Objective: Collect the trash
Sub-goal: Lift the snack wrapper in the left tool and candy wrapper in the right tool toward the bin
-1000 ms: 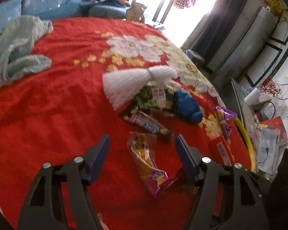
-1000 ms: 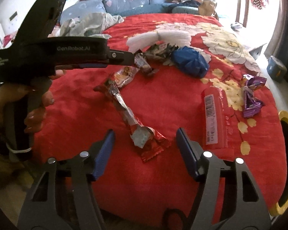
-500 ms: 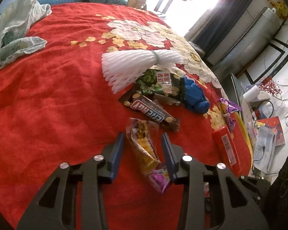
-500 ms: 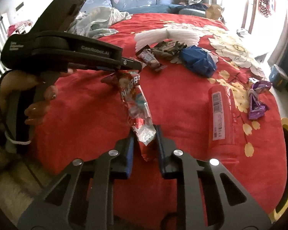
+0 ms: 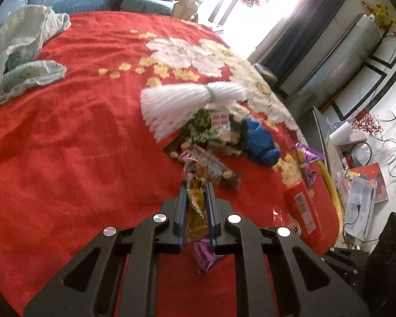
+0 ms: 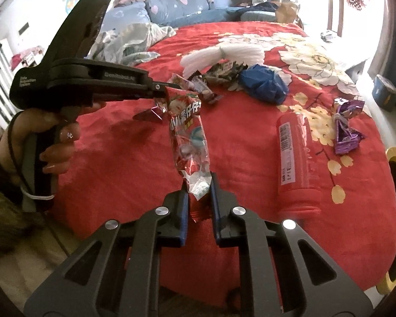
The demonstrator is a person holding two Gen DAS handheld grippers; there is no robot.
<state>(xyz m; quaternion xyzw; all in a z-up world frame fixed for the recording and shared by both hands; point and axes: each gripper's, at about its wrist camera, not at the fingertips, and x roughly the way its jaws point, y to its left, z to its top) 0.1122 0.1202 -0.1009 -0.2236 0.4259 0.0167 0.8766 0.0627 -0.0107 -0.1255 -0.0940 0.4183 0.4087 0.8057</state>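
Left wrist view: I find my left gripper (image 5: pixel 196 187) with its jaws just closed in on a clear yellow snack wrapper (image 5: pixel 196 200), which is pinched between the pads; its purple end hangs below the fingers, over the red bedspread (image 5: pixel 66 145). Taking the white foam net (image 5: pixel 182 103) as landmark, the held wrapper sits nearer the camera than it, with a brown chocolate-bar wrapper (image 5: pixel 211 163) between the two. Just beside the net lie a green snack packet (image 5: pixel 206 126) and a blue crumpled bag (image 5: pixel 258 142); further right of these lie a purple wrapper (image 5: pixel 307 163) and a red tube package (image 5: pixel 302 211). A pale cloth (image 5: pixel 18 58) lies well to the net's left. In the right wrist view, my right gripper (image 6: pixel 199 185) has likewise just closed, its pads clamped on the torn lower end of a red printed wrapper (image 6: pixel 188 129) that stretches up toward the net. The left gripper enters there from the left, held by a hand (image 6: pixel 42 134).
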